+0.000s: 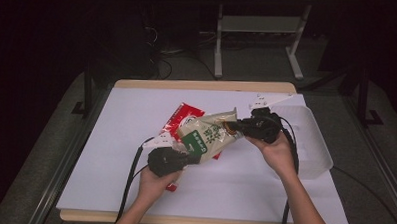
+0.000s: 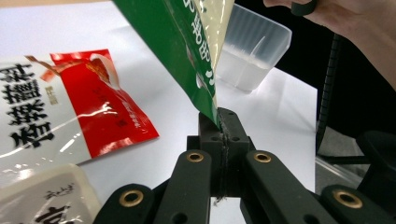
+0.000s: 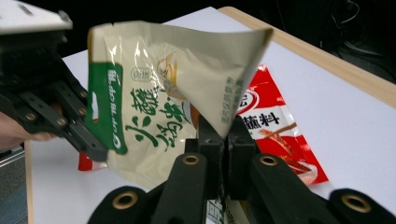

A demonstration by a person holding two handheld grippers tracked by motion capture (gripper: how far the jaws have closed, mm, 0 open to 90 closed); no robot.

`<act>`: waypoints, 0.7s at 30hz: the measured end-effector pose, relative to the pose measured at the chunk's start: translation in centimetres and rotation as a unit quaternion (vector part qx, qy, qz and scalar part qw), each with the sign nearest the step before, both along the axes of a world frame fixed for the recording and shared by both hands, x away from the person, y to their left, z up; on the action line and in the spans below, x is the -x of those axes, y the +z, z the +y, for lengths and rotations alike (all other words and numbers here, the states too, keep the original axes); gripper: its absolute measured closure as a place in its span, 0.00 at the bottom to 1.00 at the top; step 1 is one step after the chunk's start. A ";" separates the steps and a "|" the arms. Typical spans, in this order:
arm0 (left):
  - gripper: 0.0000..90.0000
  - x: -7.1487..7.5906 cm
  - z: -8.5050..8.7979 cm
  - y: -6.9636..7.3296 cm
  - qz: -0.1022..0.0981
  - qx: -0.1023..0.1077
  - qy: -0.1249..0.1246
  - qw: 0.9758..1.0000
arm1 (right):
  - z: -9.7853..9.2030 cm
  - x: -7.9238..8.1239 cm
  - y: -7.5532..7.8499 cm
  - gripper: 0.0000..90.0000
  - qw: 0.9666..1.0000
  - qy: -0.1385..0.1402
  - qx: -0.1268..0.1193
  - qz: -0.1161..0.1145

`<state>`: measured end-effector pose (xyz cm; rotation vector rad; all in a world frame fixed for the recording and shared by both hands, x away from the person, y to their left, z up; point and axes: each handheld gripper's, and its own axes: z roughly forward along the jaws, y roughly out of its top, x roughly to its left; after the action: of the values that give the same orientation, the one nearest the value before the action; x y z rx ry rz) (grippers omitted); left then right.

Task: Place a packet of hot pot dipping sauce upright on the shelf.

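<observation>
The cream and green sauce pouch [image 1: 208, 135] was held clear of the desk [image 1: 110, 154] between the two grippers. The left gripper [image 1: 187, 157] had its jaws pressed together on the pouch's green header edge, seen at close range in the left gripper view, where the green strip [image 2: 187, 51] ran straight up out of the closed jaw tips. The right gripper [image 1: 236, 127] had its jaws likewise clamped on the opposite cream-coloured edge [image 3: 224, 100], so the pouch was stretched between the two grips, slightly tilted and loosely buckled in the middle.

Just below and behind the jaws, a red and white seasoning packet [image 1: 184, 116] lay flat on the desk, partly covered by the held pouch. Another pale packet [image 2: 42, 196] was seen nearest to the left gripper's camera. Farther beyond the right gripper, a clear plastic tub [image 1: 315, 141] stood on the desk's edge.

The step in hand was judged to be a two-handed carry of the pouch, probably toward the tub. For this to be done well, both grips would have to be kept firm on the thin sealed margins, the pouch kept lightly taut without being torn, and it would have to be lifted high enough that the red packet beneath was not dragged along.
</observation>
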<state>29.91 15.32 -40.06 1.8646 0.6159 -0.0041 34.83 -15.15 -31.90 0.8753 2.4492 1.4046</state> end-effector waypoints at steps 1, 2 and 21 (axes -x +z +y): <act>1.00 0.1 0.0 0.2 -0.005 -0.002 0.003 1.000 | -0.1 0.0 -0.1 0.96 1.000 -0.001 0.000 0.002; 1.00 0.1 0.1 0.5 -0.010 -0.009 0.003 1.000 | -0.2 -0.1 -0.2 0.95 1.000 0.000 -0.002 0.003; 1.00 0.3 2.6 4.3 -0.053 -0.023 0.051 0.997 | 0.1 -0.5 -3.2 0.91 0.996 0.036 0.051 0.069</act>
<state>29.60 17.96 -35.80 1.8632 0.6415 0.1771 35.30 -15.04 -35.13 0.8982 2.6533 1.2677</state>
